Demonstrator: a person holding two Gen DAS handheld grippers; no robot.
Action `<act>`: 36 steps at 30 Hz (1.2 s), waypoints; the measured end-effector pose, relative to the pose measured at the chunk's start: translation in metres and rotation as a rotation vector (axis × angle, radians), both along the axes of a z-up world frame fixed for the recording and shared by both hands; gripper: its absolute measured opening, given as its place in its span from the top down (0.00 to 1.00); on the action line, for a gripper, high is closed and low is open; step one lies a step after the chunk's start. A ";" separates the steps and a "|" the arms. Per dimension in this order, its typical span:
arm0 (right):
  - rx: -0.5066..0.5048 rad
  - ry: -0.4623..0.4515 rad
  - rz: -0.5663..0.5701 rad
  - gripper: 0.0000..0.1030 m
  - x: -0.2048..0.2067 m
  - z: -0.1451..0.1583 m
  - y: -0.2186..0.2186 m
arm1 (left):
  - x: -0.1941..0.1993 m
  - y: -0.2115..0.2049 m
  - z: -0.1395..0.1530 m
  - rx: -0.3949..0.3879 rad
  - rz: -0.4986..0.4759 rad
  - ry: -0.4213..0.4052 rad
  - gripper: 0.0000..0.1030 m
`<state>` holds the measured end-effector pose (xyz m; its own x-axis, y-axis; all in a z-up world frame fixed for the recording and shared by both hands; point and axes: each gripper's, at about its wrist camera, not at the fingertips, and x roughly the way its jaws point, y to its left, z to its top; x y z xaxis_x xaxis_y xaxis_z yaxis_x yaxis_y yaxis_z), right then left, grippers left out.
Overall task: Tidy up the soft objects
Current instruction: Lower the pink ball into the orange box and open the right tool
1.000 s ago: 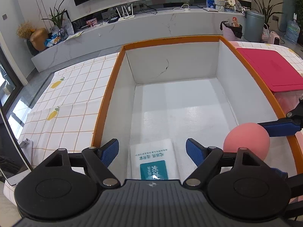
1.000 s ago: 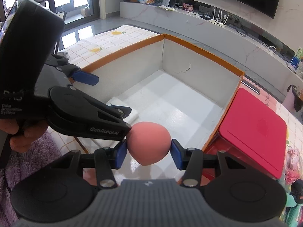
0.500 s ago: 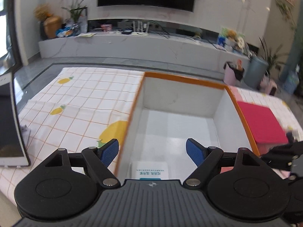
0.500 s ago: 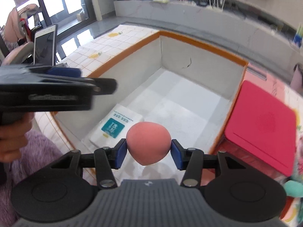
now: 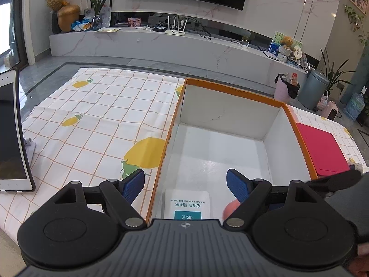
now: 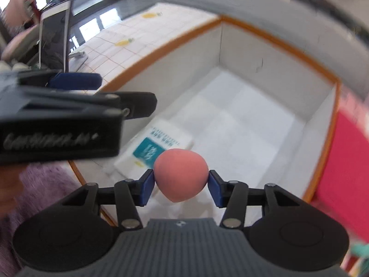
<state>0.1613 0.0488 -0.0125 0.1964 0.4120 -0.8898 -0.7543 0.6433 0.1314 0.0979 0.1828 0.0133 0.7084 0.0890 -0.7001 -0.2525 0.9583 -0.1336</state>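
Observation:
My right gripper [image 6: 181, 185] is shut on a pink egg-shaped soft ball [image 6: 181, 175] and holds it above the near end of a white box with an orange rim [image 6: 265, 37]. A white tissue pack with a teal label [image 6: 159, 145] lies on the box floor, near left. My left gripper [image 5: 185, 185] is open and empty, above the box's near left rim [image 5: 166, 143]; the tissue pack [image 5: 186, 204] lies below it and a sliver of the ball [image 5: 230, 209] shows behind its right finger. The left gripper also shows in the right wrist view [image 6: 76, 87].
A red lid [image 5: 321, 147] lies right of the box. The table has a checked lemon-print cloth [image 5: 92, 120]. A tablet on a stand [image 5: 10, 136] is at the far left. A teal object [image 6: 361, 249] shows at the right wrist view's lower right edge.
My left gripper has pulled back, up and to the left, away from over the tissue pack. My right gripper has carried the pink ball further over the box's near end.

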 end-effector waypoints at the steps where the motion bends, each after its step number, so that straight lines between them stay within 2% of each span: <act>1: -0.004 0.019 -0.012 0.51 0.004 -0.002 0.002 | 0.000 0.000 0.000 0.000 -0.001 0.000 0.08; 6: -0.119 0.042 -0.050 0.51 0.014 -0.018 0.015 | -0.002 0.000 0.000 -0.005 -0.006 0.003 0.08; 9: -0.095 0.117 -0.053 0.51 0.018 -0.025 0.017 | -0.002 0.001 0.000 -0.012 -0.002 0.005 0.08; 11: -0.094 0.150 -0.093 0.51 0.021 -0.030 0.016 | -0.002 0.002 0.000 -0.019 -0.001 0.008 0.08; 14: -0.141 0.145 -0.115 0.51 0.024 -0.039 0.024 | -0.002 0.005 0.000 -0.027 0.015 0.006 0.08; 18: -0.156 0.178 -0.114 0.50 0.025 -0.042 0.036 | -0.003 0.009 0.001 -0.046 0.030 0.003 0.10; 20: -0.169 0.161 -0.119 0.49 0.025 -0.041 0.038 | -0.003 0.009 0.001 -0.043 0.032 0.005 0.10; 22: -0.152 0.183 -0.134 0.33 0.024 -0.038 0.034 | -0.002 0.010 0.000 -0.028 0.041 0.014 0.10; 24: -0.120 0.185 -0.126 0.32 0.021 -0.034 0.030 | -0.002 0.010 -0.001 -0.034 0.036 0.020 0.09; 27: -0.110 0.164 -0.157 0.21 0.020 -0.029 0.021 | -0.003 0.008 0.001 -0.031 0.024 0.009 0.09; 28: -0.101 0.160 -0.158 0.21 0.019 -0.026 0.014 | -0.004 0.007 0.002 -0.025 0.017 0.004 0.09; 31: -0.071 0.146 -0.155 0.18 0.018 -0.020 0.007 | -0.005 0.002 0.004 0.007 -0.003 -0.005 0.09; 34: -0.034 0.144 -0.099 0.08 0.011 -0.010 0.005 | -0.004 -0.003 0.005 0.052 0.002 0.000 0.09; 36: -0.017 0.081 -0.088 0.04 0.003 0.000 0.004 | -0.004 -0.004 0.006 0.085 0.017 0.006 0.09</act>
